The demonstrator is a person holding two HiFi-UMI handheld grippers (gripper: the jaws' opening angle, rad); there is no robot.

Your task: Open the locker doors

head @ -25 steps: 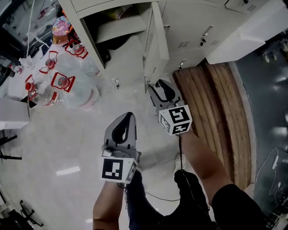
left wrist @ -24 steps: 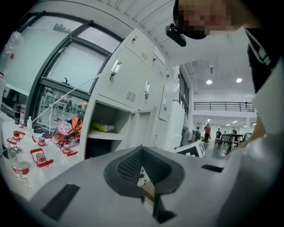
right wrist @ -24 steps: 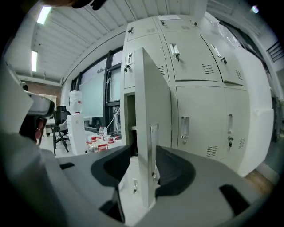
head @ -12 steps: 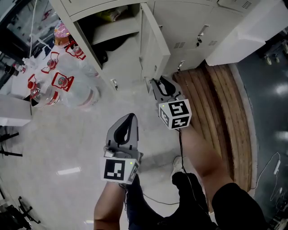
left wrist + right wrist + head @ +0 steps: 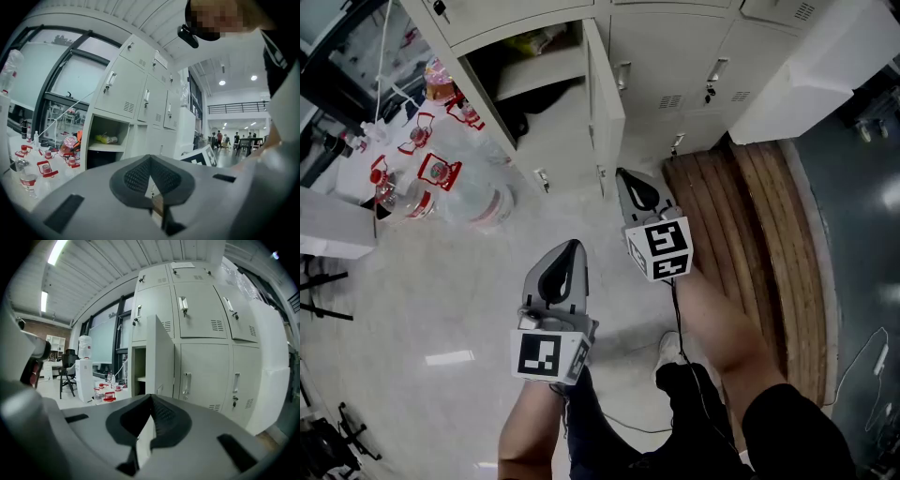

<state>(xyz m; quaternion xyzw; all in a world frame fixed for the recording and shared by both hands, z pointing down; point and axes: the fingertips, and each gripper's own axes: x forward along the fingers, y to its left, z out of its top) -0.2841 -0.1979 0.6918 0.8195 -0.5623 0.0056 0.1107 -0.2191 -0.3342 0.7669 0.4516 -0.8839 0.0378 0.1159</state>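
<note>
The grey lockers [image 5: 675, 66] stand ahead. One lower door [image 5: 602, 103] hangs open, edge toward me, showing a dark compartment [image 5: 539, 89] with a shelf. In the right gripper view that open door [image 5: 160, 357] is straight ahead, with closed doors [image 5: 204, 376] to its right. My right gripper [image 5: 624, 176] is shut with nothing between its jaws, its tip just short of the open door's bottom corner. My left gripper [image 5: 573, 246] is lower and to the left over the floor, also shut and holding nothing.
Several water bottles with red labels [image 5: 441, 173] lie on the floor left of the lockers. Wooden planks [image 5: 741, 216] lie to the right, under a white box [image 5: 825, 66]. A yellow packet [image 5: 539, 39] sits on the shelf. A water dispenser [image 5: 84, 366] stands far left.
The right gripper's jaws went from wide open to shut, and it drew slightly back from the open door's bottom edge. The left gripper stayed put.
</note>
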